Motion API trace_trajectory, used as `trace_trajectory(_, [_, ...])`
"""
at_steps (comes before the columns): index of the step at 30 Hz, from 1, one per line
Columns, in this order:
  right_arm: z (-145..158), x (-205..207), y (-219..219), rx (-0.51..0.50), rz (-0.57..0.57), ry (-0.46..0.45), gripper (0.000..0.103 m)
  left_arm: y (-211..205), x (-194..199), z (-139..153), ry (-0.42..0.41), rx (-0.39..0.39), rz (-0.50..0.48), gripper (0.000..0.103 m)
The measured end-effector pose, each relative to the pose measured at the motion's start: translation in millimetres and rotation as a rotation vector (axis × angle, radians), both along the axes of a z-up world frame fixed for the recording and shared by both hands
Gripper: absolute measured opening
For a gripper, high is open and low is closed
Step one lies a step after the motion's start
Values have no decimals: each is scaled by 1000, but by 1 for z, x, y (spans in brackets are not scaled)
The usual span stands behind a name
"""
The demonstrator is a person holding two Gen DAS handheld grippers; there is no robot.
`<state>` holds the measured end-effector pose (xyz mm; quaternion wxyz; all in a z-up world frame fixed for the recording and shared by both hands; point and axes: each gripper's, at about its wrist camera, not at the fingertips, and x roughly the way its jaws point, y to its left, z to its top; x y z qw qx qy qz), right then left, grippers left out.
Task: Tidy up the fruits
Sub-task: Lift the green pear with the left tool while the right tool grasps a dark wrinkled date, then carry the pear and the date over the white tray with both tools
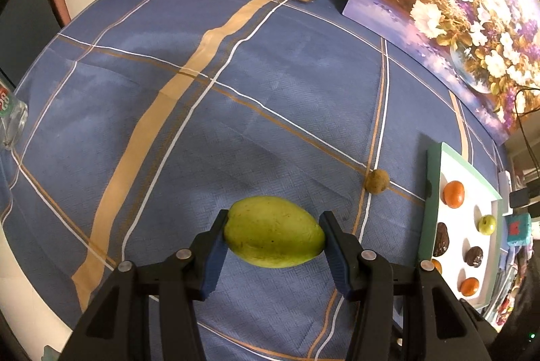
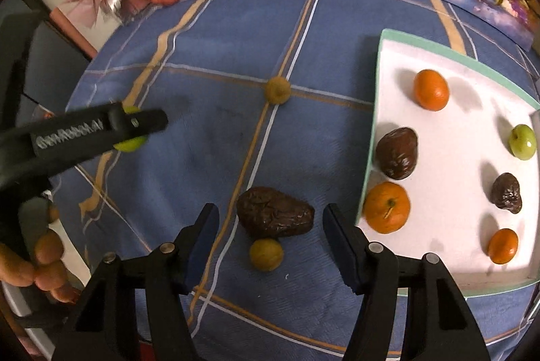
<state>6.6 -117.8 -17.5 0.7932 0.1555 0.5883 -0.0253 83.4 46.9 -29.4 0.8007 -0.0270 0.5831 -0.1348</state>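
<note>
Left gripper (image 1: 273, 237) clenched on smooth green mango-shaped fruit (image 1: 274, 232), held clear above blue checked tablecloth (image 1: 236, 74); keep squeeze steady, carry toward white green-rimmed foam tray (image 2: 379, 57) at cloth's right edge. Right gripper (image 2: 271, 227) released, pads not touching wrinkled dark-brown oval fruit (image 2: 275, 215) between them, near cloth's front edge; centre first, avoid small round yellow-brown fruit (image 2: 266, 254) touching it.

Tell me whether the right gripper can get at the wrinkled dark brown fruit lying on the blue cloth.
Probably yes. The right gripper stands open around the wrinkled dark brown fruit, pads clear of it; only a small round yellowish fruit touches its near side.
</note>
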Motion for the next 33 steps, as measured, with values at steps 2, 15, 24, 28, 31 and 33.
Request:
trace_trajectory(2, [-6, 3, 1, -2, 0, 18, 65, 0, 1, -1, 4, 1, -2, 56])
trace_trajectory(15, [-33, 13, 7, -19, 12, 78, 64, -4, 4, -11, 31, 24, -4, 56])
trace_trajectory(24, [-34, 13, 7, -10, 2, 70, 59, -5, 3, -11, 24, 34, 8, 56])
trace_trajectory(28, [-33, 10, 6, -4, -1, 65, 59, -4, 3, -10, 21, 35, 9, 56])
trace_trajectory(31, [-30, 7, 4, 2, -3, 59, 59, -4, 2, -7, 11, 34, 9, 56])
trace_trajectory(33, [-26, 5, 2, 7, -8, 42, 59, -4, 2, -2, -6, 27, 9, 56])
